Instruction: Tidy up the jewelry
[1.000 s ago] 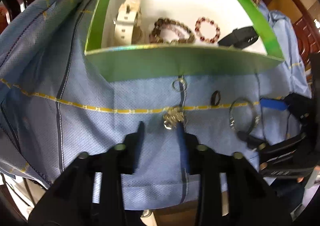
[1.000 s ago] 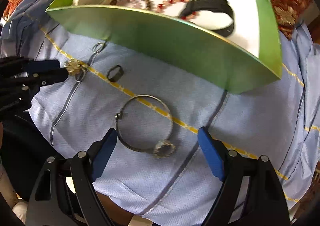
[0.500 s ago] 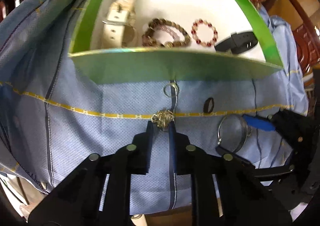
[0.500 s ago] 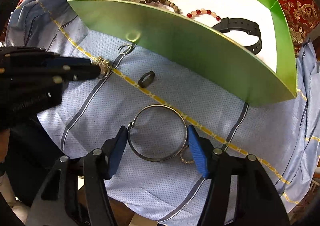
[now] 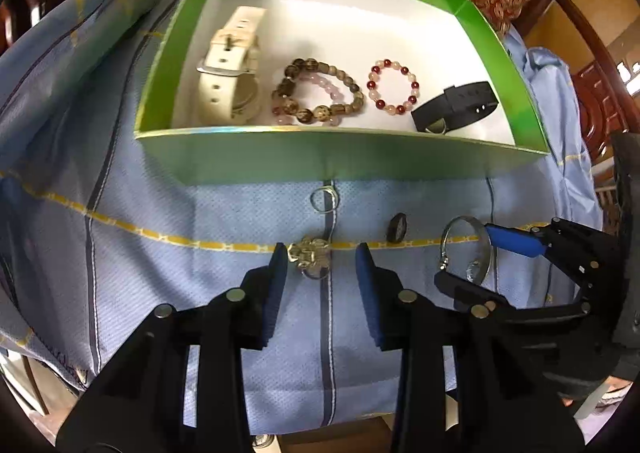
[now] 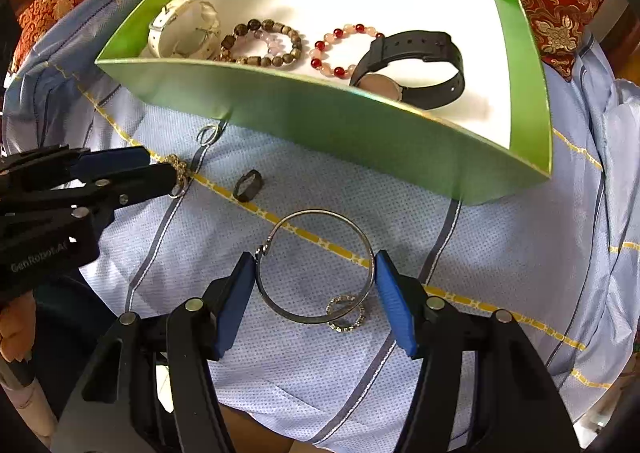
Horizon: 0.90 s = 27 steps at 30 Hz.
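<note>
A gold ornate ring [image 5: 310, 255] lies on the blue cloth between the pads of my left gripper [image 5: 322, 265]. Those jaws are opening; the ring rests against the left pad and is clear of the right one. My right gripper [image 6: 316, 285] is shut on a silver bangle [image 6: 320, 211], one blue pad pressing each side of the hoop. A small sparkly ring [image 6: 345, 313] hangs on the bangle. In the left wrist view the bangle [image 5: 443, 245] and the right gripper [image 5: 480, 257] show at the right. The left gripper [image 6: 160, 169] shows at the left of the right wrist view.
A green box [image 5: 320, 157] with a white floor stands behind, holding a white watch [image 5: 230, 65], a brown bead bracelet [image 5: 316, 93], a red bead bracelet [image 5: 394, 85] and a black watch [image 5: 456, 105]. A thin silver ring [image 5: 325, 199] and a dark ring [image 5: 398, 227] lie on the cloth.
My left gripper closed on the gold ring, then its jaws spread apart again. My right gripper closed from wide onto the silver bangle and keeps hold of it.
</note>
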Each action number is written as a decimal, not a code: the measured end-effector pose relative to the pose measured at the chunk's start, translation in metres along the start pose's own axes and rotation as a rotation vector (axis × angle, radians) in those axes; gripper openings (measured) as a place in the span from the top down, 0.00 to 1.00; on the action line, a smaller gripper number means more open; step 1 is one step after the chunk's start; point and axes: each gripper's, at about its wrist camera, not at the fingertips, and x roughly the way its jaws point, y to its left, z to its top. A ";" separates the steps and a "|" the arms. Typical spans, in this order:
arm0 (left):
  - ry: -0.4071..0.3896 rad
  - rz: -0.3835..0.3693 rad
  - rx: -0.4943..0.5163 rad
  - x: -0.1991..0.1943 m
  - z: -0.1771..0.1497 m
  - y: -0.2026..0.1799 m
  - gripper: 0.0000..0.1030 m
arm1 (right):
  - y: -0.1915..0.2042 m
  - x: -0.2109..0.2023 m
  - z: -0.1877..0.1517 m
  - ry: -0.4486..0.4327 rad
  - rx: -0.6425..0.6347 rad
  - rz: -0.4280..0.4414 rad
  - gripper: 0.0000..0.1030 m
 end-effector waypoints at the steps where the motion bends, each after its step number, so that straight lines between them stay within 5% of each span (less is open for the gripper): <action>1: 0.009 0.014 0.005 0.004 0.000 -0.001 0.66 | 0.003 0.001 0.000 0.002 -0.004 -0.004 0.41; 4: 0.037 0.051 0.014 0.016 0.002 -0.004 0.78 | 0.003 0.005 -0.003 0.003 -0.009 -0.013 0.41; 9: 0.028 0.057 0.009 0.017 0.002 -0.005 0.79 | 0.018 0.005 -0.009 -0.004 -0.013 -0.013 0.33; 16: 0.008 0.044 -0.003 0.008 -0.003 0.007 0.79 | 0.030 0.013 -0.016 0.005 -0.039 -0.059 0.31; 18: 0.004 0.042 -0.005 0.006 -0.004 0.008 0.79 | 0.036 0.018 -0.018 0.008 -0.046 -0.064 0.42; 23: -0.005 0.047 -0.021 0.004 -0.005 0.008 0.79 | 0.040 0.016 -0.019 -0.004 -0.052 -0.051 0.42; 27: -0.006 0.071 -0.014 0.004 -0.006 0.006 0.68 | 0.032 0.005 -0.018 -0.024 -0.039 -0.056 0.42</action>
